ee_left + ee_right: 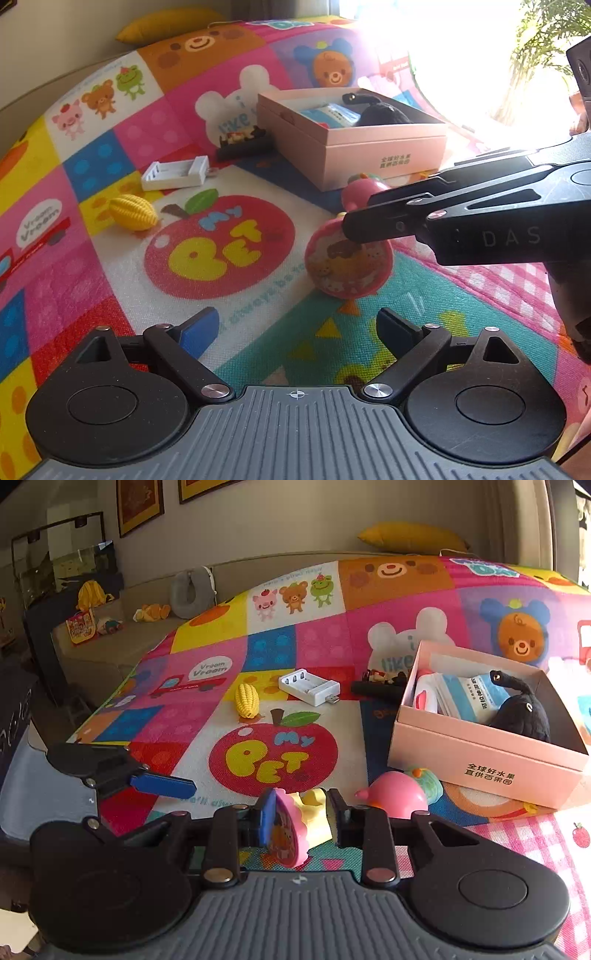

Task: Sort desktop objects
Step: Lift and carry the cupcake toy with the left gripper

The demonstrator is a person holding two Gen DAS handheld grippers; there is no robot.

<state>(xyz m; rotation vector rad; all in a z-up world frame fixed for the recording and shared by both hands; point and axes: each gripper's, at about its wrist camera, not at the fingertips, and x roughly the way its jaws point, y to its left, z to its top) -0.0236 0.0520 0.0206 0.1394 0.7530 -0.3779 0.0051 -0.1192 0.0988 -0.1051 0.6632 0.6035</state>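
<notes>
Right claw (301,818) clamped on pink toy (286,830), held low above mat (258,709), near pink box (487,760). Left claw (297,332) wide, holding nothing, just beside toy. Corn (246,700), charger (309,686) lie apart.

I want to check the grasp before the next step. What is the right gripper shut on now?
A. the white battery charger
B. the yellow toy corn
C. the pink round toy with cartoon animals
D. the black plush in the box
C: in the right wrist view the right gripper has its fingers closed on the pink round toy.
</notes>
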